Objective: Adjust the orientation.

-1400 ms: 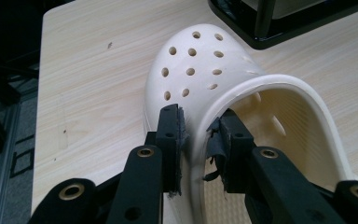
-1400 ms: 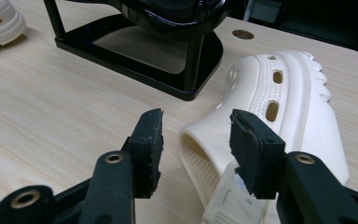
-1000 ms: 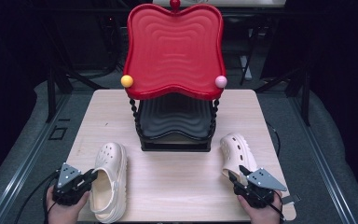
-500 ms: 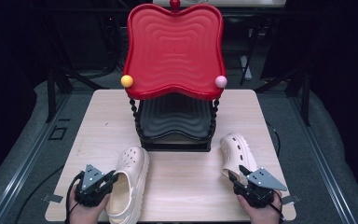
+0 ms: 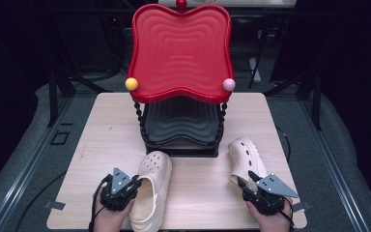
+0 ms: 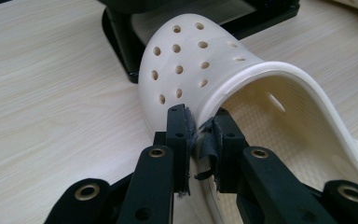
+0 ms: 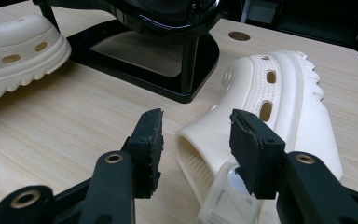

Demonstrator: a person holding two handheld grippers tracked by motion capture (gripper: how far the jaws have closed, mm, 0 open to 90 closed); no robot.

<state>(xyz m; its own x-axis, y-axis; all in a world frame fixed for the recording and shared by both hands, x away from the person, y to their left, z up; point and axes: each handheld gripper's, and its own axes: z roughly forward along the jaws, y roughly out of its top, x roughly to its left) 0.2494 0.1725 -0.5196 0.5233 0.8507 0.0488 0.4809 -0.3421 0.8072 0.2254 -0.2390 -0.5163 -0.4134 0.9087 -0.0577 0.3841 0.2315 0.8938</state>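
1. The left tool [image 5: 128, 186] is closed on the side wall of the left clog [image 5: 150, 190]; in the left gripper view its pads [image 6: 181, 135] pinch the rim of the left clog [image 6: 200, 70] just behind the holed toe cap.
2. That clog lies sole down on the bench [image 5: 101, 140], near the front edge, its toe close to the base of the black rack [image 5: 181, 128] under the red tray [image 5: 179, 50]. Its long axis runs from the person toward the rack, tilted slightly right.
3. The right tool [image 5: 248, 182] stands wide open with nothing between its jaws. In the right gripper view the right tool [image 7: 196, 140] is lined up on the heel end of the right clog [image 7: 270, 116], the pads [image 7: 249, 154] either side of the heel opening and not yet touching it, as far as can be told.
4. The right clog [image 5: 244, 157] lies on its side, just ahead of the right tool, long axis running away from the person and leaning slightly left toward the rack.
5. The coming move likely turns on this: the heel lies straight ahead of the open right tool, so a short push forward and a squeeze should take it. The right hand [image 5: 270, 212] is far nearer than the left.
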